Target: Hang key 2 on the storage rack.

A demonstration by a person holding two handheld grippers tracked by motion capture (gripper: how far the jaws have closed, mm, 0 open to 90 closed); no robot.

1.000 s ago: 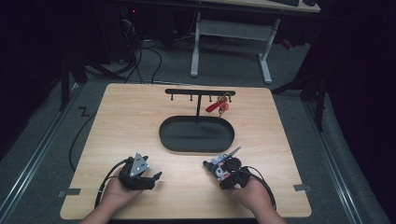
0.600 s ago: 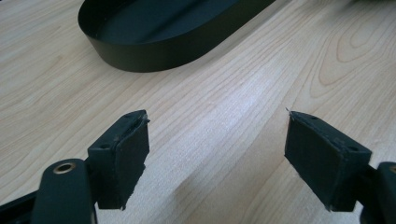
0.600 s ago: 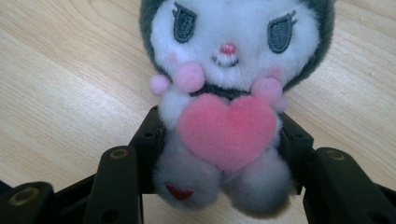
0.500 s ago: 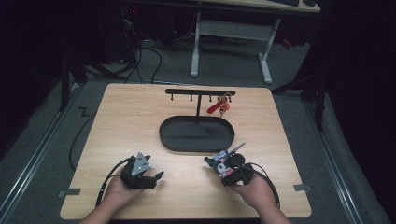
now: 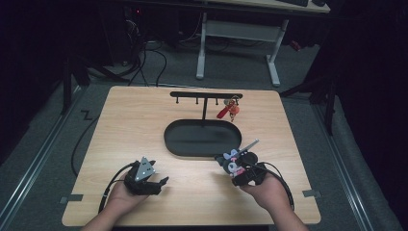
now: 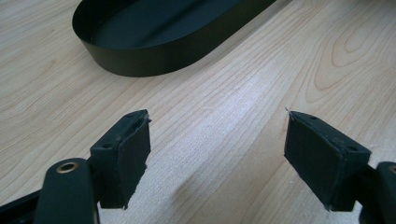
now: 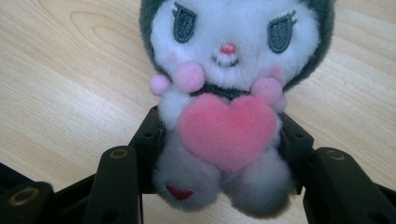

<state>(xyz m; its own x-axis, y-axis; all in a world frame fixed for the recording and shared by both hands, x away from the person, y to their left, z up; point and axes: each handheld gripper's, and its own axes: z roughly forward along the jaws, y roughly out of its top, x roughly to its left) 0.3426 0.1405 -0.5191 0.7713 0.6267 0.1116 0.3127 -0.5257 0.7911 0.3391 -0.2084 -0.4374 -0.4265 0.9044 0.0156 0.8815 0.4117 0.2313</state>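
- Right gripper (image 7: 219,140): clamped on plush doll keychain (image 7: 224,112) around its lower body, held above wooden table (image 5: 144,125), near black oval tray (image 5: 204,139).
- Left gripper (image 6: 217,154): wide open, nothing between pads, low over table beside tray.

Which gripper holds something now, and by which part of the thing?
The right gripper holds the plush toy by its lower body, one of the fingers on each side. The left gripper holds nothing and is open.
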